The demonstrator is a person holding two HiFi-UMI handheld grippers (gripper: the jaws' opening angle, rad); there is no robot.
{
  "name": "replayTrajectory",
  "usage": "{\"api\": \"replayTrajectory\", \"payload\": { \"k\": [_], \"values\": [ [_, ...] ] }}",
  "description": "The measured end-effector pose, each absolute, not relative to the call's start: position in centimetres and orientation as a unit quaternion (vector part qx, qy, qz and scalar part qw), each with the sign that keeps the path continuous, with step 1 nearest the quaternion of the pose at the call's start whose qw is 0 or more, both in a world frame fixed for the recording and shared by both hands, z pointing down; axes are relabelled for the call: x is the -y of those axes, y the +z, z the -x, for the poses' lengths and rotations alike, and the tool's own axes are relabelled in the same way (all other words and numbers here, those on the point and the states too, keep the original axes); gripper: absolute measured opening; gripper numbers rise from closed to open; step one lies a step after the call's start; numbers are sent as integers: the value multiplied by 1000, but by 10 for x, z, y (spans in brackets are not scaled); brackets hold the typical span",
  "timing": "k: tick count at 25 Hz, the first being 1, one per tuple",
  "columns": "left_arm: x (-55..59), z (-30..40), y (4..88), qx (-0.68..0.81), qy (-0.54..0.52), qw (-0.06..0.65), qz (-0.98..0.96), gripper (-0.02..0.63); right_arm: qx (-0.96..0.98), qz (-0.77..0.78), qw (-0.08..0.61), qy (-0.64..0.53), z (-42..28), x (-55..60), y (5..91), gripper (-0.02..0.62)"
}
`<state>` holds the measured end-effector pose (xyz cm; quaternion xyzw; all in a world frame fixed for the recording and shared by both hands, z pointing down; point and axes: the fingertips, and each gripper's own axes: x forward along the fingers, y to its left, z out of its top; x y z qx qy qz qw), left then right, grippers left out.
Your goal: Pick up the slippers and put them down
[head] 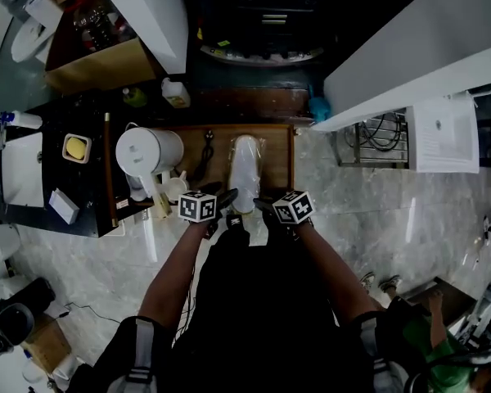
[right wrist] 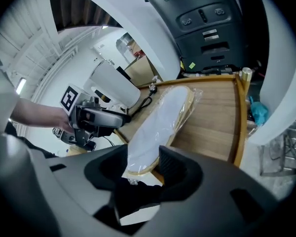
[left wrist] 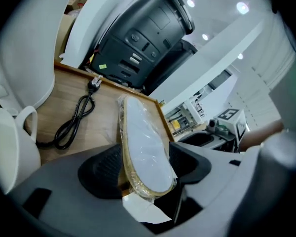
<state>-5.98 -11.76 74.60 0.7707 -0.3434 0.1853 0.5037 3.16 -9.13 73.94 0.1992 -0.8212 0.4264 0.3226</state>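
Nearest, the right gripper [right wrist: 143, 152] pinches the heel of a white, tan-rimmed slipper in clear plastic wrap [right wrist: 163, 117]; the left gripper [left wrist: 147, 154] straddles the same heel, jaws wide apart. Its toe end lies over the brown wooden tabletop [right wrist: 212, 122]; whether the wrap holds a pair is unclear

Grey marble floor [head: 376, 211], light wooden table [head: 276, 166].

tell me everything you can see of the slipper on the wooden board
The slipper is long and oval, white with a tan rim, and sealed in clear crinkled plastic. It rests lengthwise on the wooden board, toe pointing away from the person. Its near end sits between the wide-set jaws of the left gripper. It also sits between those of the right gripper, whose pads seem to press its edges.
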Motion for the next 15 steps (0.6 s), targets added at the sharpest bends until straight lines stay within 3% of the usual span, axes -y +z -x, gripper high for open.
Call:
{"api": "replayTrajectory", "payload": {
  "k": [5, 8, 15],
  "values": [
    [114, 59, 719, 333, 156, 479, -797, 287, 837, -207, 302, 407, -36, 88, 722, 93],
    [107, 63, 703, 321, 145, 467, -811, 247, 845, -235, 295, 379, -42, 91, 712, 16],
    [91, 77, 682, 322, 129, 447, -825, 187, 856, -251, 279, 355, -44, 77, 693, 9]
  ]
}}
